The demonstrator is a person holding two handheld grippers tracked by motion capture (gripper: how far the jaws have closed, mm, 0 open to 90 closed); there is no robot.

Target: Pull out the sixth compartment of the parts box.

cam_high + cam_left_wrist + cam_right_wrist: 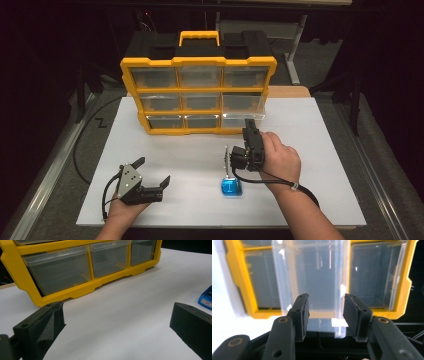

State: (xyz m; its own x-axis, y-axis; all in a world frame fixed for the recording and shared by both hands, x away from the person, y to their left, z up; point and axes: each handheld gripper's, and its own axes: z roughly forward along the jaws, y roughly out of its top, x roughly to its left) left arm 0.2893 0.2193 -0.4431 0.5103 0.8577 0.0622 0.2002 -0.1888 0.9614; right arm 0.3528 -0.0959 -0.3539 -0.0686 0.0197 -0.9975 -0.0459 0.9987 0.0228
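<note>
Right gripper (248,126) up at the organizer's (197,95) bottom-right drawer (242,119), about 1 o'clock from table (325,200) centre, turned on its side. Jaws parted to a middling gap in the right gripper view (325,315), clear drawer (309,282) pulled out past the yellow frame, its front lip between the pads; pads not pressing on it, small gaps both sides. Left gripper (152,172) resting near 7 o'clock, jaws spread wide, nothing between them (115,325). Small blue box (231,188) lying flat around 6 o'clock, just below the right hand (280,160), apart from both grippers; corner of it at right edge in left gripper view (206,298). Open white surface between left gripper and organizer base. Wide bare strip along the table's right edge. Organizer set back near the far edge, 12 o'clock.
</note>
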